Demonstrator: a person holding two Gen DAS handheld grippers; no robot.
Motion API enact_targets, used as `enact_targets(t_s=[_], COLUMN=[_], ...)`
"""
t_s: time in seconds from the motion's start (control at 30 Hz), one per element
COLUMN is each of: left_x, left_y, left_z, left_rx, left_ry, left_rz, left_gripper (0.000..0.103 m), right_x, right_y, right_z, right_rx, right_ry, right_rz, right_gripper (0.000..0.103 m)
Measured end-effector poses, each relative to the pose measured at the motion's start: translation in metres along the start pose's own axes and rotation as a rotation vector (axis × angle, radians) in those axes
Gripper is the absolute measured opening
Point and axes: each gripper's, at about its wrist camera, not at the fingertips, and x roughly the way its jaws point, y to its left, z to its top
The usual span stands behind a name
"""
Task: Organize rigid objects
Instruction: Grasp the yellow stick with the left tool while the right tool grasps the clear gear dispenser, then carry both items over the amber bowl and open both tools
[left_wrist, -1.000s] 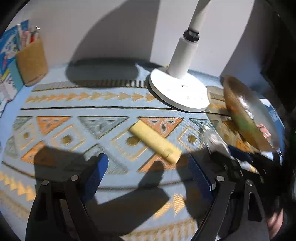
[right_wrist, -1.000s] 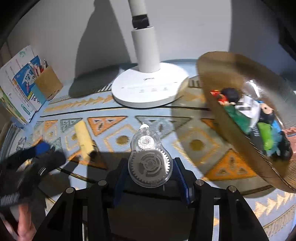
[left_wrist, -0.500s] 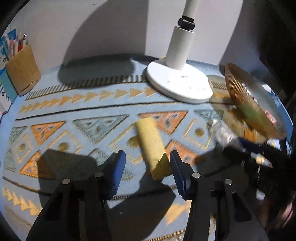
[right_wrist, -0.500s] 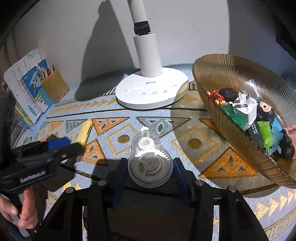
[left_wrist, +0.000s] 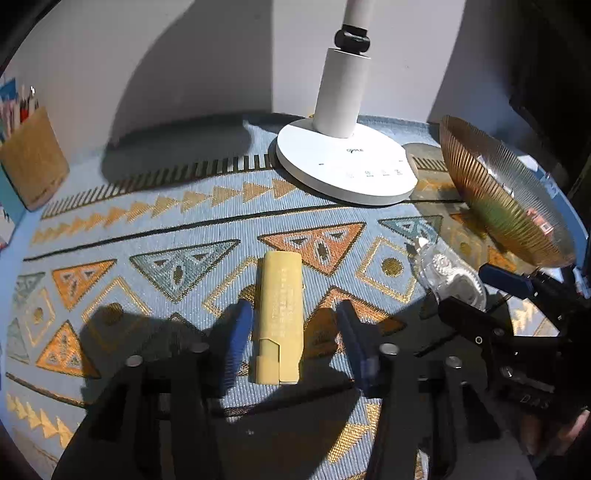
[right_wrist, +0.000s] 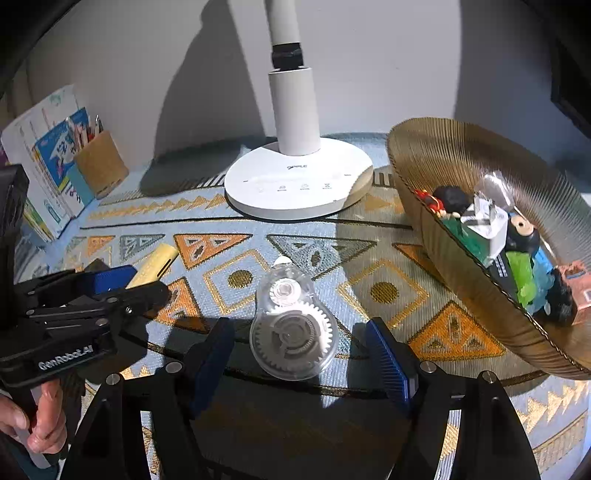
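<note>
A pale yellow rectangular case (left_wrist: 281, 310) lies on the patterned mat, between the blue pads of my left gripper (left_wrist: 293, 332), which is open around it with gaps on both sides. It also shows in the right wrist view (right_wrist: 153, 265). A clear plastic correction-tape dispenser (right_wrist: 293, 325) lies on the mat between the fingers of my right gripper (right_wrist: 301, 354), which is open and apart from it. The dispenser shows in the left wrist view (left_wrist: 450, 277) too. A ribbed amber bowl (right_wrist: 443, 162) at the right holds several small toys and objects.
A white lamp base (right_wrist: 295, 184) with its column stands at the back centre. A tan pen holder (right_wrist: 99, 162) and booklets (right_wrist: 44, 155) stand at the back left. The wall is close behind. The bowl also shows in the left wrist view (left_wrist: 491, 206).
My left gripper has moved forward and narrowed around the yellow case. My right gripper has opened and let go of the clear dispenser, which now rests on the mat.
</note>
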Motion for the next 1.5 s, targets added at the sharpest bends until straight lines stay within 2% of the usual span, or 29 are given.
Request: enact_targets(t_s=[0.07,0.13,0.17,0.4,0.57,0.87,1.03,1.13,1.27,1.5], left_x=[-0.001,-0.002,-0.003,-0.017,-0.038,-0.066,-0.079,-0.090,-0.090,-0.093], left_y=[-0.004,-0.002,0.000,0.001,-0.013,-0.030,-0.036,-0.038,-0.036,-0.040], left_z=[-0.002,-0.002,-0.001,-0.009,-0.021,-0.062,-0.085,-0.089,-0.089,-0.092], left_rx=[0.023,0.019,0.012,-0.044,-0.041,-0.057,-0.045,-0.040,-0.044,-0.022], left_ry=[-0.018,-0.025,-0.028,-0.053,-0.080,-0.106,-0.142,-0.215,-0.226,-0.243], left_rz=[0.036,0.043,0.035,-0.033,-0.050,-0.089,-0.072,-0.047,-0.047,-0.042], left_gripper=[0.026,0.022,0.020,0.020,0.020,0.020,0.020,0.020,0.020,0.020], right_x=[0.005,0.005,0.004,-0.004,-0.014,-0.052,-0.074,-0.085,-0.080,-0.071], right_y=[0.005,0.010,0.012,0.029,0.029,0.039,0.035,0.030,0.021,0.028], right_z=[0.000,-0.001,-0.002,-0.008,-0.017,-0.060,-0.083,-0.090,-0.091,-0.090], right_rx=[-0.025,-0.054,-0.069,-0.165,-0.131,-0.102,-0.062,-0.032,0.008,-0.036], right_ry=[0.021,0.014,0.010,-0.032,-0.027,-0.044,-0.075,-0.104,-0.069,-0.020], right_rz=[-0.015,-0.018,-0.015,-0.005,0.022,0.009,-0.052,-0.072,-0.076,-0.112], right_gripper=[0.066,0.051,0.048,0.048,0.048,0.048,0.048,0.048,0.048,0.048])
